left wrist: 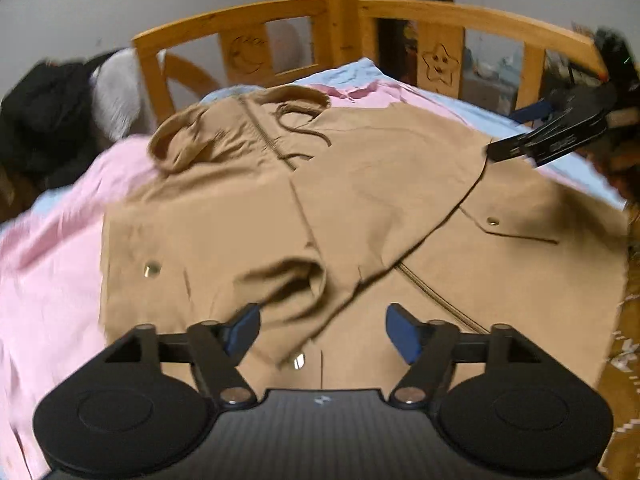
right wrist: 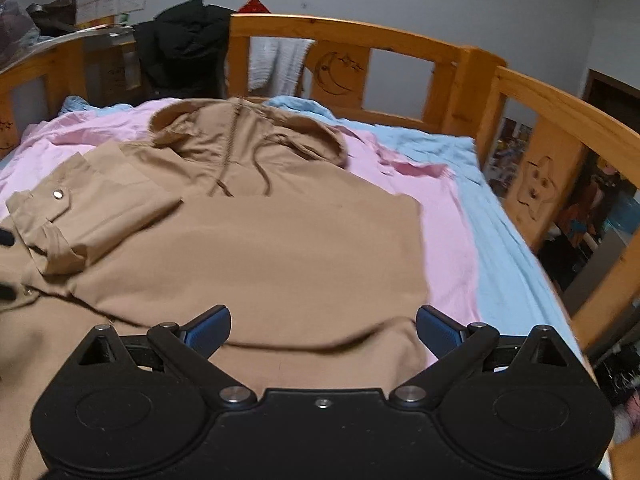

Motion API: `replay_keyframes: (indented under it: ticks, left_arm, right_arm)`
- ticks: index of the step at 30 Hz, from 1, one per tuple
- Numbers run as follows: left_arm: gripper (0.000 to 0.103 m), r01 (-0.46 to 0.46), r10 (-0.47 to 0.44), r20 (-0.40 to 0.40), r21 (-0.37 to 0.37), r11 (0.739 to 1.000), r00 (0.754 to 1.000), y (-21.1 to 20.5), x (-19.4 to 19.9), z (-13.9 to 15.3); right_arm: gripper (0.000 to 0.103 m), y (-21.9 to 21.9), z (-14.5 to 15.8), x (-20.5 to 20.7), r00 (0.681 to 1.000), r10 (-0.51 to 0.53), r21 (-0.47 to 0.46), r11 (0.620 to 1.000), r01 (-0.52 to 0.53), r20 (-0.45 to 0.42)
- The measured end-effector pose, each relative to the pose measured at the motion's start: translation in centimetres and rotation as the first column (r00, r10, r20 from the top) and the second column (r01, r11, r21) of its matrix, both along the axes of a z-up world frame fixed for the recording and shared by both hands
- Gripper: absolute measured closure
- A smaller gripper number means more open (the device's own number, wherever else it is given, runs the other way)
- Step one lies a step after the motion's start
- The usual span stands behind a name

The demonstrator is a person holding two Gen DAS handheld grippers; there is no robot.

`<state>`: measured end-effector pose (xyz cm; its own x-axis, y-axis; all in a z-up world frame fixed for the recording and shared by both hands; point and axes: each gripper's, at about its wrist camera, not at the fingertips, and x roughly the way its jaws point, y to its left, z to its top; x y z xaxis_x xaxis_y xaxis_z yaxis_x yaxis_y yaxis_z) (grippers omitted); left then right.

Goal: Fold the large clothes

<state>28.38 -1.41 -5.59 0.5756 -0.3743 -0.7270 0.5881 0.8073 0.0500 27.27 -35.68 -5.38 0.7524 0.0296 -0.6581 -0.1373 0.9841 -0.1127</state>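
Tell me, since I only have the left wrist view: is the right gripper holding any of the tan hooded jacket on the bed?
Observer: No. The right gripper is open above the tan hooded jacket, with no fabric between its jaws.
Operator: How does the jacket's side near that gripper lie?
Observer: It is folded in, leaving a straight edge against the pink sheet.
Operator: Anything behind the headboard that I'm missing?
Observer: A small red pointed item shows above the wooden headboard rail, beside the black garment draped there. I cannot tell what it is.
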Motion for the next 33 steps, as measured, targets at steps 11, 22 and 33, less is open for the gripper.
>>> replay_keyframes:
  ticks: [11,22,33]
  left_arm:
    - [0.011,-0.554,0.549,-0.081,-0.057,0.831,0.832,13.1,-0.4,1.4]
    - [0.007,-0.681,0.676,-0.090,-0.040,0.731,0.731,18.6,0.8,1.4]
    - [0.007,-0.614,0.610,-0.066,-0.066,0.787,0.790,14.6,3.6,0.9]
  right_arm:
    - [0.018,18.3,-1.1,5.1,0.890,0.456,0.084,0.886,-0.457,0.027]
    - [0.087,31.1,-3.1,5.4,0.830,0.558,0.013,0.830,-0.558,0.003]
    - [0.102,13.1,4.2,-0.7,0.984,0.065,0.234,0.967,-0.102,0.163]
